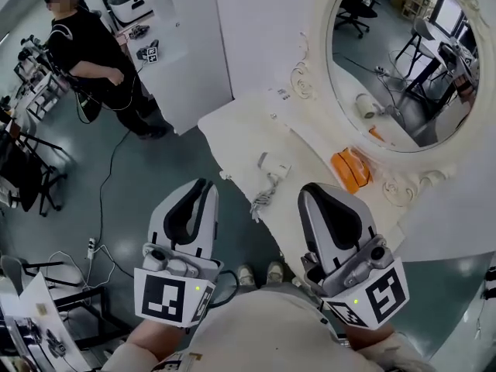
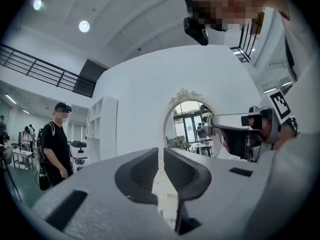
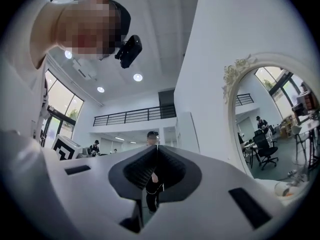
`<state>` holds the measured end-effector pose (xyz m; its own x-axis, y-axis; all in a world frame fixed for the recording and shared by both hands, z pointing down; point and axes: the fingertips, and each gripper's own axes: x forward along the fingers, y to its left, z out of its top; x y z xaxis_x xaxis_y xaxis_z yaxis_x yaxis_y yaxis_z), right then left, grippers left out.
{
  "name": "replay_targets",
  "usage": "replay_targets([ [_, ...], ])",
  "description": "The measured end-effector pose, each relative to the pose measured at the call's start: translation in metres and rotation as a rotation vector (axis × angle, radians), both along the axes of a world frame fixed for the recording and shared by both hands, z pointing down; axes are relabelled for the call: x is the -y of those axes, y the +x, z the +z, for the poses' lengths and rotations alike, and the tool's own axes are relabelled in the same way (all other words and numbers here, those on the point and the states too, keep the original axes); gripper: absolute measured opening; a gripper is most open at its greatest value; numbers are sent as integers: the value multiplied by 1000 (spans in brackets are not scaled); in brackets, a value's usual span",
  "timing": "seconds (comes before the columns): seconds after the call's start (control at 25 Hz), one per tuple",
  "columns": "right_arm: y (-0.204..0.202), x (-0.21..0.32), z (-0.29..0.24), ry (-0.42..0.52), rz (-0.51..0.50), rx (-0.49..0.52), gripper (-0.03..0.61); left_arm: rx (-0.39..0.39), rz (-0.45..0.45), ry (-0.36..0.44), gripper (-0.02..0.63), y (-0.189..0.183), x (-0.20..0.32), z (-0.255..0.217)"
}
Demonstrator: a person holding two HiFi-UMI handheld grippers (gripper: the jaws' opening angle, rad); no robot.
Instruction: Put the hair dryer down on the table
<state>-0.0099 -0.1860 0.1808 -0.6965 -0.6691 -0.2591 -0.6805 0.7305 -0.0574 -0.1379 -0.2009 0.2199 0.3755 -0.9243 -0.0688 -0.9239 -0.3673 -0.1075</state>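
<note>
- Left gripper (image 1: 207, 184) (image 2: 161, 153): held low at the wearer's left, over the floor. Jaws nearly together, with a thin slit between them and nothing in it.
- Right gripper (image 1: 307, 189) (image 3: 156, 148): held at the wearer's right, its tip near the table's front edge. Jaws closed tip to tip, holding nothing.
- Table (image 1: 232, 122): cream-white top, running away diagonally ahead of both grippers.
- Hair dryer (image 1: 273, 163): white, lying on its side on the table top. It is apart from both grippers, and nearer the right one.
- Cord (image 1: 262, 198): pale, bunched, trailing from the hair dryer to the table's near edge.
- Orange object (image 1: 350, 169): on the table beside the mirror's base, to the right of the hair dryer; I cannot tell what it is.
- Mirror (image 1: 391, 68): oval, in an ornate cream frame, standing at the back of the table.
- Bystander (image 1: 93, 49): in dark clothing, standing on the floor, far left.
</note>
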Motion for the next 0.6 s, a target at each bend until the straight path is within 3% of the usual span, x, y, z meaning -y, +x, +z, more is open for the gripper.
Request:
replay_targets([
  [0.16, -4, -10, 16, -15, -16, -9, 21, -1, 8, 14, 23, 5, -11, 6],
  [0.6, -8, -22, 55, -64, -5, -38, 20, -31, 12, -56, 15, -2, -26, 38],
])
